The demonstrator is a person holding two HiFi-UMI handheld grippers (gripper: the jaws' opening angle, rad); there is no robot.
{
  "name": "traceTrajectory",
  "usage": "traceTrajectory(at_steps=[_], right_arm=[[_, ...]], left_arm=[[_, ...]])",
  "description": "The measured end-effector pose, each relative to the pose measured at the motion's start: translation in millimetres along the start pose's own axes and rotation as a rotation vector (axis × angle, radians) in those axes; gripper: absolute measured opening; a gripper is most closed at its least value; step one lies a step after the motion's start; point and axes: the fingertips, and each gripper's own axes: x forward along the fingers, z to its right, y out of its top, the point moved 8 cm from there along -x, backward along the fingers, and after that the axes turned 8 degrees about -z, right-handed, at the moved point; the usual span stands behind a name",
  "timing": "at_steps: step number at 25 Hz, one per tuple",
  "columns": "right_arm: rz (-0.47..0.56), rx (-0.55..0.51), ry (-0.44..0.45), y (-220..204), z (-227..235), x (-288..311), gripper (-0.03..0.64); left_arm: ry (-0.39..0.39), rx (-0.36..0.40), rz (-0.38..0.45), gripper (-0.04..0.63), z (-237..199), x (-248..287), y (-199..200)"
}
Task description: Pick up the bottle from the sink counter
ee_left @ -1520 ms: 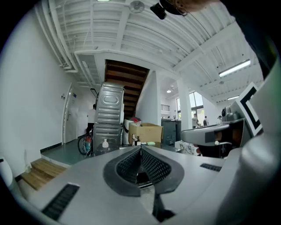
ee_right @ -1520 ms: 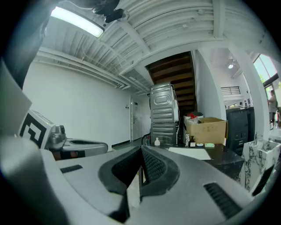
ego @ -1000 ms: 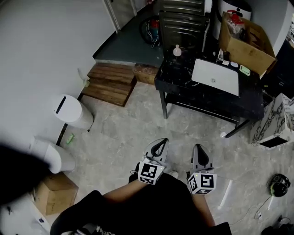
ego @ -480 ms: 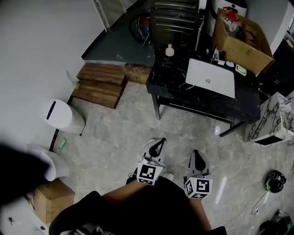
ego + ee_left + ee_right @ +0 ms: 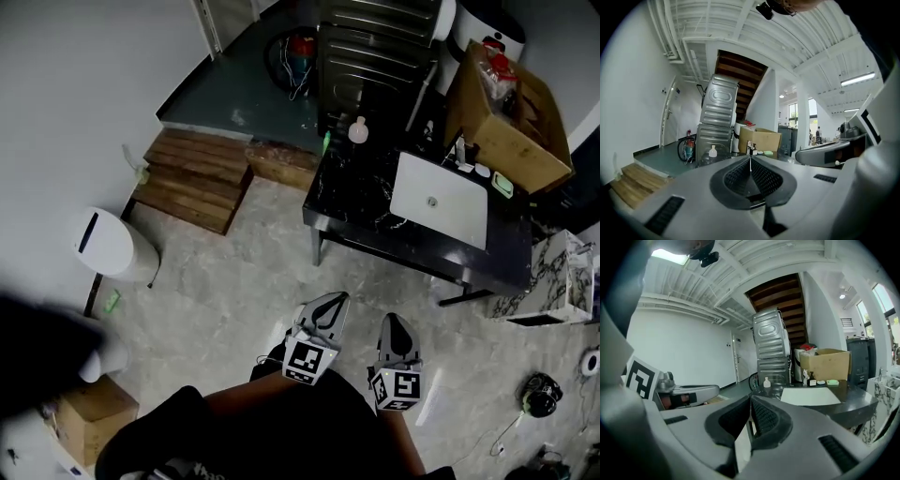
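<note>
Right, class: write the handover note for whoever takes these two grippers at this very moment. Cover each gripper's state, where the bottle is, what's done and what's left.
Left gripper: jaws together, nothing in them, well short of the counter.
Right gripper: jaws together, empty, beside the left one.
Bottle: upright at the far left corner of the black sink counter, left of the white basin.
Done: nothing yet; the bottle is untouched.
Left: approach the counter, open a gripper, close on the bottle, lift it.
</note>
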Motion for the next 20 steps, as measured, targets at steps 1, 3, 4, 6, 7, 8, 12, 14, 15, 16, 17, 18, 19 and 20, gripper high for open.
traceTrajectory(at_steps=[1,3,4,6,7,8,12,14,15,16,17,18,19,20], right_arm=[[0.004,-0.008,0.003,10,-4,14,0.039],[0.012,-0.031,0.008,30,-14,41,0.039],[0.015,-0.043,0.01,40,-18,54,0.039],[0.02,-0.062,0.014,55,-26,77,0.04],[0.021,-0.066,0.013,61,-30,88,0.04],[0.021,-0.066,0.009,66,-33,99,0.04],[0.022,-0.069,-0.011,82,-48,132,0.04],[0.012,-0.069,-0.026,83,-50,141,0.04],[0.004,-0.068,-0.036,82,-49,143,0.039],[-0.005,-0.067,-0.046,82,-47,145,0.039],[-0.013,-0.066,-0.056,81,-45,147,0.04],[-0.015,-0.062,-0.064,81,-43,150,0.04],[-0.014,-0.054,-0.071,80,-41,154,0.04],[-0.01,-0.043,-0.077,79,-39,158,0.04]], left_arm=[[-0.008,0.001,0.01,0.015,-14,5,7],[-0.024,0.006,0.025,0.015,-41,17,20],[-0.027,0.007,0.027,0.017,-54,23,25],[-0.029,0.003,0.028,0.016,-79,33,34],[-0.032,-0.002,0.03,0.017,-91,37,37],[-0.036,-0.008,0.032,0.016,-103,41,40],[-0.057,-0.02,0.035,0.017,-144,52,45],[-0.063,-0.022,0.034,0.017,-160,57,46],[-0.064,-0.027,0.034,0.017,-166,59,46],[-0.064,-0.034,0.034,0.016,-172,61,45],[-0.065,-0.041,0.034,0.017,-176,64,45],[-0.065,-0.045,0.033,0.017,-180,66,44],[-0.066,-0.047,0.03,0.017,-184,70,43],[-0.067,-0.049,0.027,0.017,-187,73,42]])
